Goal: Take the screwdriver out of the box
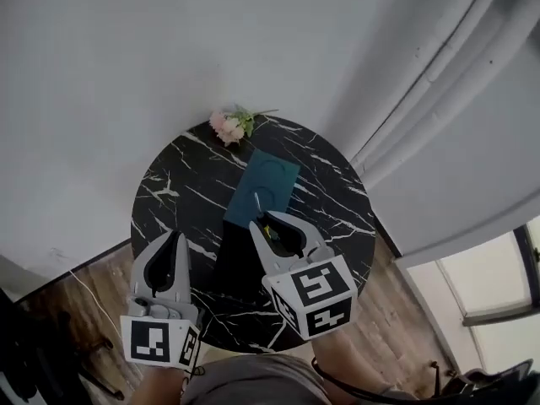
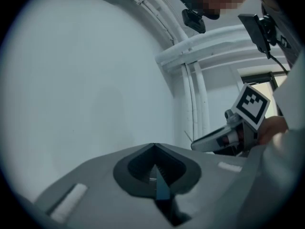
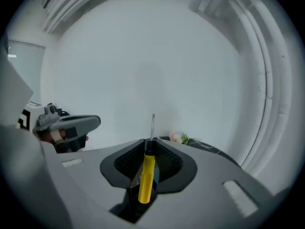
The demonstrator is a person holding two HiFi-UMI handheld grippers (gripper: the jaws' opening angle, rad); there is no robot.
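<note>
— Screwdriver (image 3: 147,175): where is it?

— It is in the right gripper (image 1: 274,230). The jaws pinch its yellow handle from both sides. The thin metal shaft sticks out past the jaw tips, toward the white wall.

— So it is not in the box (image 1: 268,180)?

— No, it is out. The box lies on the round black table (image 1: 169,192). Its teal part is flat, and a dark part is nearer to the person. In the head view the right gripper overlaps the place where these two parts meet, and it is raised above them.

— And the left gripper (image 1: 173,243)?

— Its jaws are pressed together and I see nothing held between them. It is at the left of the box, over the table's near edge, apart from the right gripper. Its own view looks at the wall and the white pipes, with the right gripper at the side.

— Anything more on the table?

— Only pink flowers (image 1: 230,126) at the far rim, behind the box.
</note>
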